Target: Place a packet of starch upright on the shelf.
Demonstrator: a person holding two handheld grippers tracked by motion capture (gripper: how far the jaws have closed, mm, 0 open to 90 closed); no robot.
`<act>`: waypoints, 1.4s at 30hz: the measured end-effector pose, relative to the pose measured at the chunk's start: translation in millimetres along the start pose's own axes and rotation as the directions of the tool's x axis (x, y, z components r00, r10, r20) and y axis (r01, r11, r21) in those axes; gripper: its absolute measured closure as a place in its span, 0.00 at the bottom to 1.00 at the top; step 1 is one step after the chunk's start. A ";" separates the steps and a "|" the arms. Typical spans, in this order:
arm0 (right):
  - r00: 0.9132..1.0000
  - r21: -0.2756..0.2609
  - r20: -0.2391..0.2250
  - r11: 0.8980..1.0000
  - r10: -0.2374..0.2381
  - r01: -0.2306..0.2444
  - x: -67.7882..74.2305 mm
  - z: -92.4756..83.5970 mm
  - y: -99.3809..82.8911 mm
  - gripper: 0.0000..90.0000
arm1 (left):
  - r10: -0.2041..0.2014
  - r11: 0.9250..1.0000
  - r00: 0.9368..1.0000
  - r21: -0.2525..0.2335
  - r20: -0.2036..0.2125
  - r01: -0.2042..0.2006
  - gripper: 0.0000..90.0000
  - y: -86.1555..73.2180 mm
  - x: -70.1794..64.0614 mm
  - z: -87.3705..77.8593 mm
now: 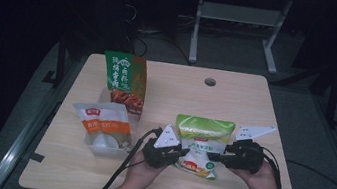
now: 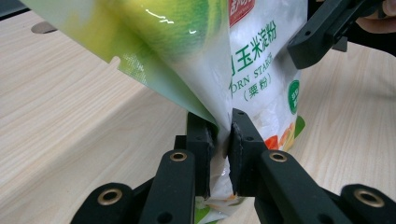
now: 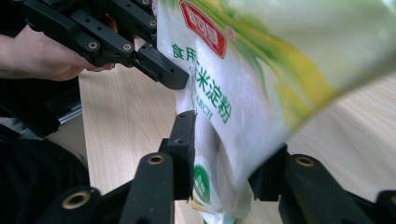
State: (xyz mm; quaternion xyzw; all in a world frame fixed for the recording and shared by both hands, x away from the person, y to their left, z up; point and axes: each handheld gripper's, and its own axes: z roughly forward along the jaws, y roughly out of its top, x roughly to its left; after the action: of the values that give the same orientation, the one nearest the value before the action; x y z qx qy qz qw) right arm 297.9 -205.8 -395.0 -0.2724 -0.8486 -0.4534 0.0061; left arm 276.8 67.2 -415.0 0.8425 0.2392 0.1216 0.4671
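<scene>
Table point(image 1: 236, 102) holds two other pouches point(image 1: 103, 128) beside starch bag point(image 1: 202, 140).

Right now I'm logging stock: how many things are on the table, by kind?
Food pouches: 3, namely corn starch bag, orange-label bag, green-and-orange packet
Clear tray: 1
Total: 4

The corn starch bag point(image 1: 202, 145) stood between the left gripper point(image 1: 179, 152) and right gripper point(image 1: 213, 157), blocking any straight path across. To the left, a clear tray point(image 1: 106, 150) with an orange-labelled bag point(image 1: 103, 124) and a green packet point(image 1: 124, 82) crowded that side. The table point(image 1: 216, 99) behind the bag lay bare up to its round hole point(image 1: 210, 81).
</scene>
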 end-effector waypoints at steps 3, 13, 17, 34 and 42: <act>1.000 0.022 -0.006 1.000 -0.012 0.012 0.6 5.7 3.9 0.69 | 0.006 1.000 1.000 0.002 0.004 -0.006 0.89 0.4 -1.3 0.4; 1.000 0.042 0.009 0.999 -0.010 0.010 4.0 9.2 7.2 0.93 | -0.007 1.000 1.000 -0.011 0.000 0.007 0.81 -4.1 -0.9 -7.8; 1.000 0.026 -0.004 1.000 0.007 -0.007 6.0 7.8 6.4 0.95 | 0.003 1.000 1.000 -0.001 -0.020 -0.003 0.71 -11.3 -5.4 -15.4; 0.999 -0.003 0.032 1.000 0.006 -0.006 12.0 7.5 40.2 0.97 | 0.039 0.999 0.999 0.022 -0.021 -0.038 0.53 -33.5 -10.8 -48.1; 1.000 -0.016 0.015 1.000 -0.007 0.007 15.5 15.3 79.7 0.97 | 0.051 0.998 0.999 0.029 -0.013 -0.051 0.50 -47.8 -13.6 -64.5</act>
State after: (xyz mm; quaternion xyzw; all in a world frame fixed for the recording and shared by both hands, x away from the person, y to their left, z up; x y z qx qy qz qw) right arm 325.6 -151.8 -339.0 -0.2728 -0.8460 -0.4581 -0.0042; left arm 223.7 128.7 -420.6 0.8541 0.2224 0.1356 0.4501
